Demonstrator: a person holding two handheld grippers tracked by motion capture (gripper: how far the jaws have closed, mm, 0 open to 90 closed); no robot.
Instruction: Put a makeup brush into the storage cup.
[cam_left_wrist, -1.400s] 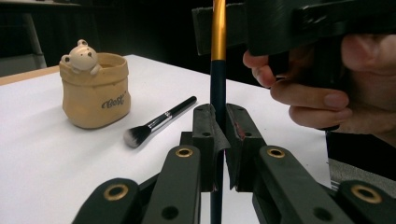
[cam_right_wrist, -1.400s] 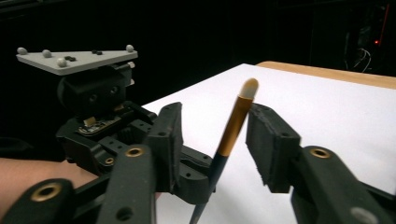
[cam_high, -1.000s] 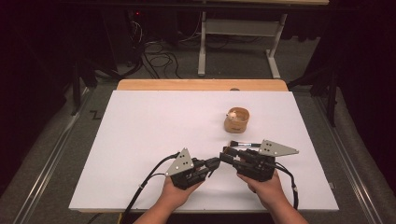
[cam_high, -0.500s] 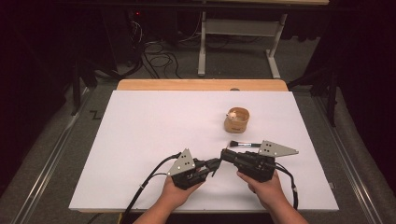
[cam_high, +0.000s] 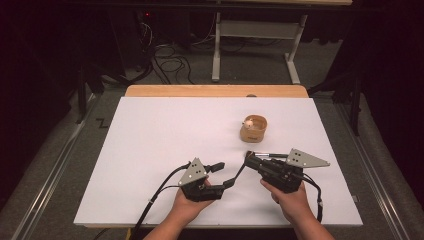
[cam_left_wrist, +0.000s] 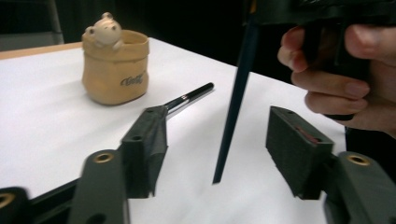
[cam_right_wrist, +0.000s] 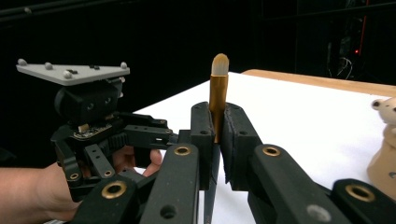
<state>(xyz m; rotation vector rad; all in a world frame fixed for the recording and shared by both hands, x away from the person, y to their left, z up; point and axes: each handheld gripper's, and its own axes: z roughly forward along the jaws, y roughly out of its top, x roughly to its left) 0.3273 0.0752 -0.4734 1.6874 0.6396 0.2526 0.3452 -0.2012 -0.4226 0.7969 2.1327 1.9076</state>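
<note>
Here, nearest the person, the left gripper rests low on the white table, and its jaws have just been opening: in the left gripper view they stand well apart, with the dark handle of a makeup brush hanging between them and touching neither pad. That brush is now carried by the right gripper, whose jaws are clamped tight on the gold ferrule; the pale bristle tip stands up above the pads and the dark handle slants down and away toward the left gripper. In the high view the two grippers sit near each other at the front of the table, the right one a little farther in, the brush bridging the gap.

Just beyond the left jaws a second slim black-handled brush or pen lies flat on the table. Farther off stands a small tan pot with a little bear figure on its rim.

This looks like the end of a hand-over, the brush passed from left to right. Next the right hand would probably need to lift the handle clear of the left jaws, then swing it toward the pot, likely lowering it handle first inside the rim without tipping the pot.
</note>
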